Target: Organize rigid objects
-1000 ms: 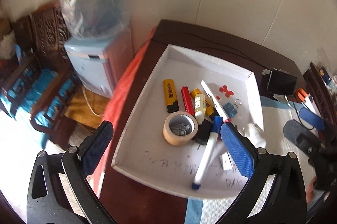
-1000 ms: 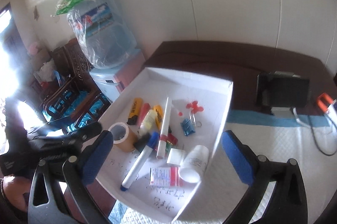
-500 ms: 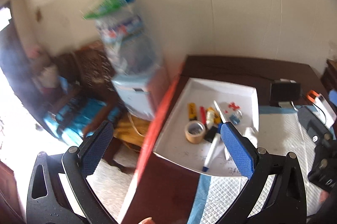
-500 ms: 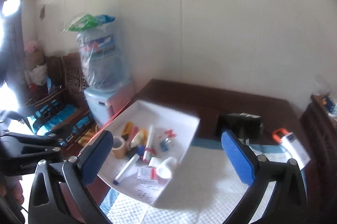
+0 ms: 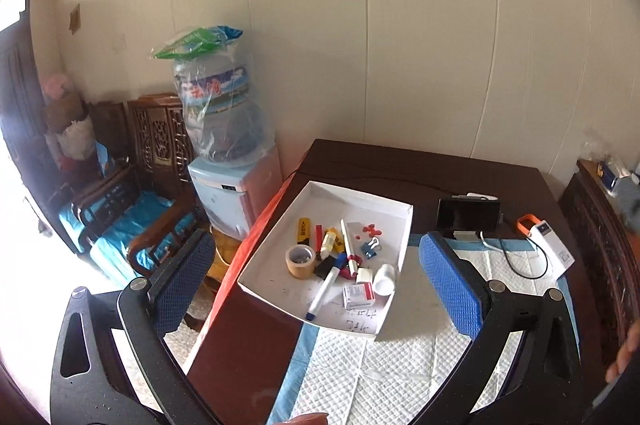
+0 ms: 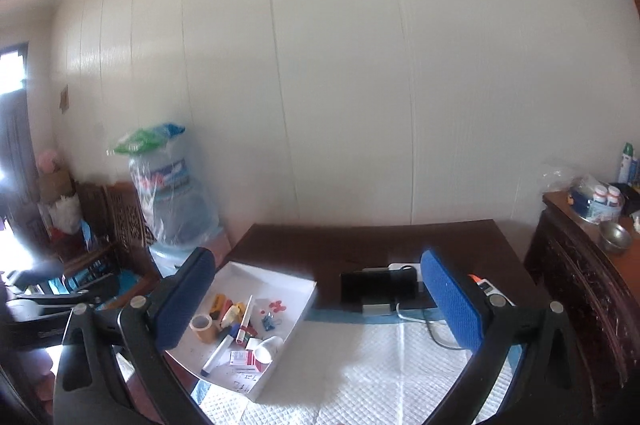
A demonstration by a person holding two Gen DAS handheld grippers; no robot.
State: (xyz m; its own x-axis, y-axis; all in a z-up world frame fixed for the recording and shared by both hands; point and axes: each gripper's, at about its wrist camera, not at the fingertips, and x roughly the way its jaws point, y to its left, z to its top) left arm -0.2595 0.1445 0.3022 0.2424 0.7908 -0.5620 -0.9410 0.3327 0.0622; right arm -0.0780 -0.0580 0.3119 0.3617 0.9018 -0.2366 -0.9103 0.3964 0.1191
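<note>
A white tray [image 5: 276, 239] sits on the dark table's left side, also in the right wrist view [image 6: 294, 323]. It holds a tape roll [image 5: 300, 260], a yellow lighter [image 5: 304, 228], a blue-capped marker [image 5: 326, 287], a white bottle [image 5: 383, 279], a small red-and-white box [image 5: 359, 296], a blue clip [image 5: 370, 249] and red pins [image 5: 370, 229]. My left gripper [image 5: 316, 285] is open and empty, held high and back from the tray. My right gripper [image 6: 316, 305] is open and empty, also well above the table.
A quilted white mat [image 5: 380, 373] covers the table's near part. A black phone on a stand [image 5: 467, 215], a white power bank [image 5: 550, 247] and cables lie at the right. A water dispenser [image 5: 224, 161] and wooden chairs [image 5: 132, 209] stand left. A wooden cabinet [image 6: 588, 289] stands right.
Both grippers have pulled up and back from the tray, so the tray looks much smaller and more of the room shows. Both stay open and empty.
</note>
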